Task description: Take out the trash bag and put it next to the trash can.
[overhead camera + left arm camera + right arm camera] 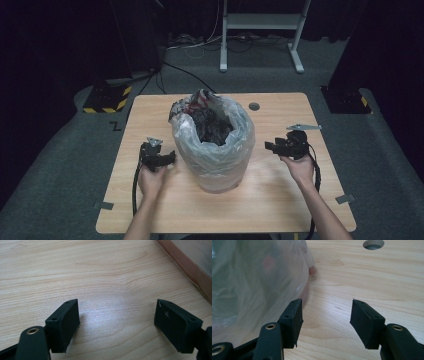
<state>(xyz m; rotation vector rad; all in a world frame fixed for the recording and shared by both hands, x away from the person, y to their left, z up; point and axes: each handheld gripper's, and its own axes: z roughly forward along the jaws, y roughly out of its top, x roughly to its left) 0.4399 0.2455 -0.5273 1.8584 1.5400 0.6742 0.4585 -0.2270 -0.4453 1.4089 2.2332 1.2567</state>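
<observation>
A: Quick pass. Landmark is the bin, lined with a clear plastic bag, standing about mid table. Dark stuff is piled inside it, can't tell what.

B: Left gripper?

A: Just left of the bin, close to the bag but I can't tell if it touches. Held by the left hand. Its own view has the left gripper with jaws spread wide, nothing between them, bare wood table under them.

B: Right one?

A: Right gripper sits to the right of the bin, a small gap from the bag, in the right hand. Pointed toward the bin. Its view: right gripper also wide apart, empty. The bag sits just beside one jaw, apart or touching unclear.

B: Anything else?

A: Round hole in the table behind the bin to its right, same hole in the right gripper view. Grey floor around, a white metal frame well behind the bin.
</observation>
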